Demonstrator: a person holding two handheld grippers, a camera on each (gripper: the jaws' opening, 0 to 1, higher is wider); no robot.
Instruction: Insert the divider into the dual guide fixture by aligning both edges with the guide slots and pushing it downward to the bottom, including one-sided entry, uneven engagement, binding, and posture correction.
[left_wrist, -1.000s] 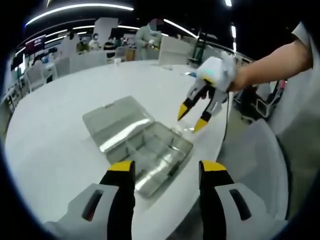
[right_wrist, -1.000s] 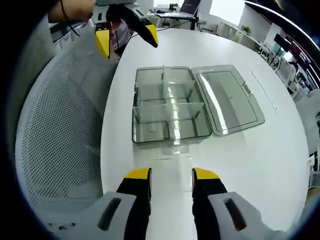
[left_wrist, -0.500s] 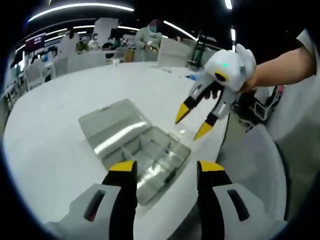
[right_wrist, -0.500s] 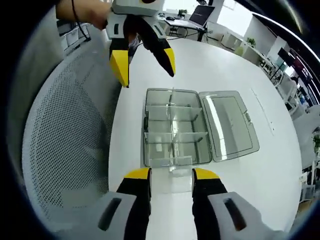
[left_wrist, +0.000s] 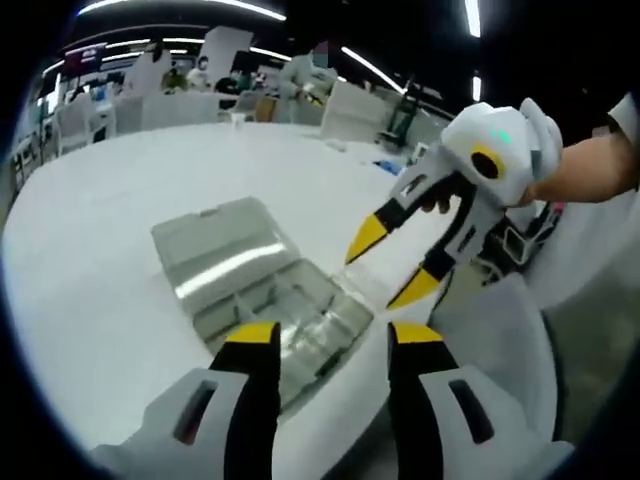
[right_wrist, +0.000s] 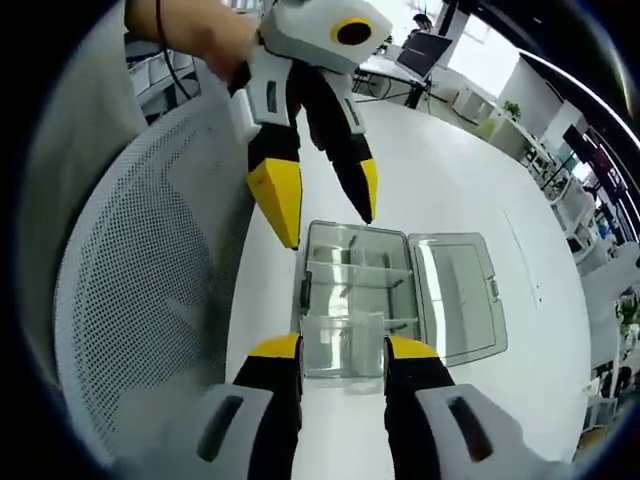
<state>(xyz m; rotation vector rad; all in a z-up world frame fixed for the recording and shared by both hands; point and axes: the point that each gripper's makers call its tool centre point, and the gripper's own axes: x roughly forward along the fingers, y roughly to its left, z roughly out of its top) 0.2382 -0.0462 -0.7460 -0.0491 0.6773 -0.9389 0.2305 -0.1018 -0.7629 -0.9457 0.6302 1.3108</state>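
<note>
Both pairs of tongs have closed in on the clear box (right_wrist: 352, 305) since a second ago — in the right gripper view it now sits right at the yellow tips of the right tongs (right_wrist: 341, 352), where before a stretch of white table (right_wrist: 430, 190) lay between them. The left tongs (right_wrist: 325, 215) have come down from the far edge of that view and now hang large over the box's far-left corner, a hand (right_wrist: 205, 30) gripping the white body above.

In the left gripper view the same closing-in shows: the box (left_wrist: 285, 310) has slid partly behind the tips of the left tongs (left_wrist: 325, 335), and the right tongs (left_wrist: 393, 262) now loom bigger, just off the box's right end.

No label or writing can be read on the box or the tongs.

Pose: both pairs stand with jaws apart, gripping nothing. The right tongs point down at the table edge beside the box, a bare forearm (left_wrist: 590, 170) reaching in from the right. The left tongs angle steeply down over the box.

The box lies open, lid (right_wrist: 455, 295) flat on the table on the right of the right tongs. A clear divider (right_wrist: 345, 335) stands in the tray's near end, just ahead of the right tips — whether it is fully seated cannot be told. A mesh chair (right_wrist: 140, 260) sits left of them.
</note>
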